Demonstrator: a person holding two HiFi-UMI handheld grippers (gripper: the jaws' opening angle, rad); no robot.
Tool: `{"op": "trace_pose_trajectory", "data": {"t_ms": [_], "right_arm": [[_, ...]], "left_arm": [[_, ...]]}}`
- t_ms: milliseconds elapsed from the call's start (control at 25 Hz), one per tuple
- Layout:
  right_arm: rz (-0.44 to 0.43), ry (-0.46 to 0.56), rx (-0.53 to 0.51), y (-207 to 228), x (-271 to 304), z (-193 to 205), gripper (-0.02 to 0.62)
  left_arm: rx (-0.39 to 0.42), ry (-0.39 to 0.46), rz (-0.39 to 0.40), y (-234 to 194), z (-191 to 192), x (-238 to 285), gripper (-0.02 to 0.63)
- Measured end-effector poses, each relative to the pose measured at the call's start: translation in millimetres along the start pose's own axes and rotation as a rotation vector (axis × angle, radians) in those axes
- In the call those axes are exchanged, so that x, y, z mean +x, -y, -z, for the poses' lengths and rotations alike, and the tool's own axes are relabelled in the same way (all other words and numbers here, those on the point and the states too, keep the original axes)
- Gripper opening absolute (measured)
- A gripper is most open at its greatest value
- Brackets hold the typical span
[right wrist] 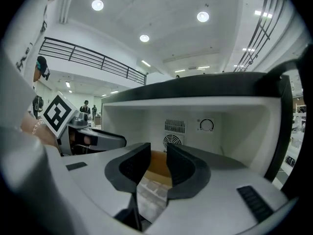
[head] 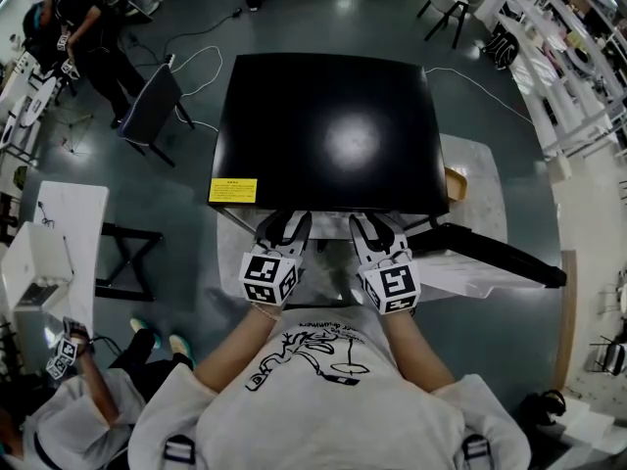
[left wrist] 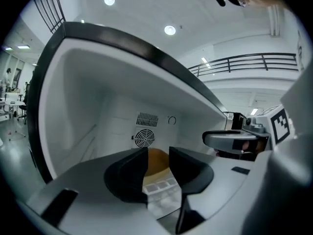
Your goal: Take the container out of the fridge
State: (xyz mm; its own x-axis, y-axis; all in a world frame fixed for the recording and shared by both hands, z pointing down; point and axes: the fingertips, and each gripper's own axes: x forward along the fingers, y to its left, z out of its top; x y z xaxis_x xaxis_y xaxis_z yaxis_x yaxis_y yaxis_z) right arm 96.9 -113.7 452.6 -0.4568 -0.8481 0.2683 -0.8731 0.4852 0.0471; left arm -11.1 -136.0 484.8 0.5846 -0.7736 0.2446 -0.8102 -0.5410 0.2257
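A small black-topped fridge [head: 328,125] stands in front of me with its door [head: 490,253] swung open to the right. Inside its white cavity sits the container [left wrist: 157,163], brown at the back with a pale gridded clear part toward me; the right gripper view also shows the container [right wrist: 157,168]. My left gripper [head: 284,225] and right gripper [head: 376,227] are side by side at the fridge's front edge, pointing in. The left gripper [left wrist: 158,153] is open, with the container farther in, beyond its jaws. The right gripper [right wrist: 159,151] is open too and touches nothing.
A round fan grille [left wrist: 144,138] and a dial [right wrist: 207,125] are on the fridge's back wall. A yellow label [head: 232,191] marks the top's front left corner. A chair [head: 152,106] and white table [head: 59,243] stand left, with people nearby and cables on the floor.
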Motion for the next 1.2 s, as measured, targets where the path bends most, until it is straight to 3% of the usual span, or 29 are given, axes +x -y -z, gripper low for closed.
{"op": "trace_pose_trajectory", "data": {"t_ms": [240,1200], "right_arm": [[0.009,-0.017,0.01,6,13,15,0.101],[0.055,-0.097,0.054,35,60,53,0.15]], "left_arm": [[-0.049,-0.034,-0.02,-12,16,16,0.156],[-0.122,-0.142,-0.124,-49,45,64,0.212]]}}
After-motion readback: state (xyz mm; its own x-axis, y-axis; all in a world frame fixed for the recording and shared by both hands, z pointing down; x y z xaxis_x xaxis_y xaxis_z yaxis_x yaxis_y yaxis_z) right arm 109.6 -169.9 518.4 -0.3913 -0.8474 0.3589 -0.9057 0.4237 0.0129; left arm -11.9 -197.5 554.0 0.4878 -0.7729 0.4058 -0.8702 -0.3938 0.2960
